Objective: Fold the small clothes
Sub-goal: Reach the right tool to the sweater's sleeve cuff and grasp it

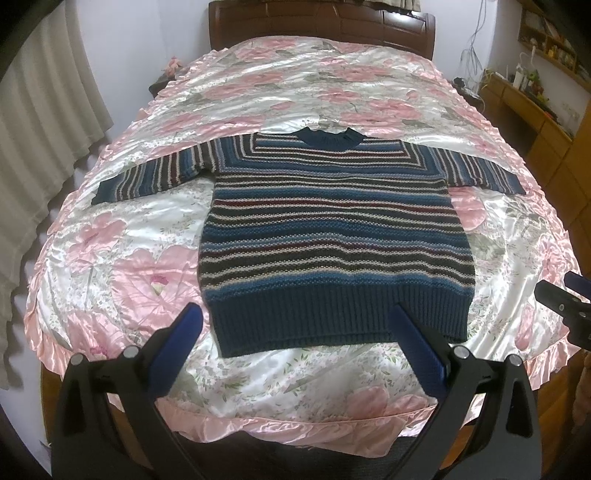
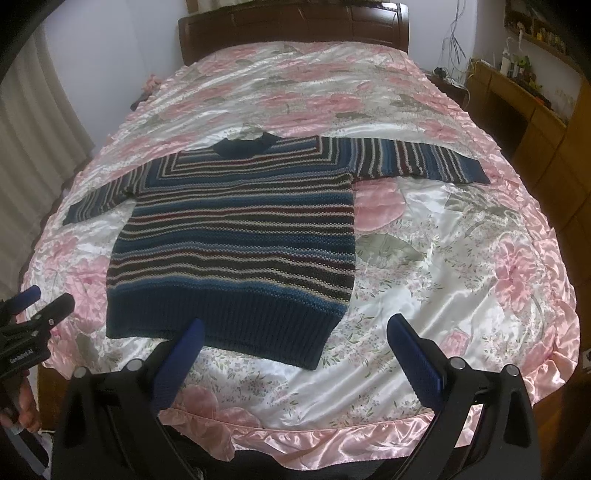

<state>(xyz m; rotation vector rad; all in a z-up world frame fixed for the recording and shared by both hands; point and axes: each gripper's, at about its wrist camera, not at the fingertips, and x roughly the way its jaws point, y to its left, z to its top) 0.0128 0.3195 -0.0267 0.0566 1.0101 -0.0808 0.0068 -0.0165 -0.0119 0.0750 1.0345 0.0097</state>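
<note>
Both tools held level above the foot end of the bed, pointing toward the headboard (image 1: 321, 26).

My left tool (image 1: 295, 325): spread wide, nothing gripped. Its two blue pads (image 1: 177, 354) hover over the sweater's hem; the left pad sits just off the hem's left corner, the right pad over the ribbed band. I cannot tell whether either pad touches the knit.

My right tool (image 2: 295, 332): also spread wide, holding nothing. Its left pad is over the hem's right portion, the right pad over bare bedspread (image 2: 443, 240) well clear of the knit.

Each tool shows at the edge of the other's view: the right one at the far right of the left camera, the left one at the far left of the right camera, with a hand (image 2: 22, 406) below it gripping the handle.

Count:
- one sweater (image 1: 332, 221), striped blue, dark, cream and red, lying flat ahead of both tools, collar away from me, hem nearest
- two sleeves, both stretched out sideways
- one bed with a pink floral satin cover
- one wooden desk (image 1: 524, 107) beyond the right tool, against the wall, with small clutter on it
- curtains (image 1: 40, 122) beyond the left tool
</note>
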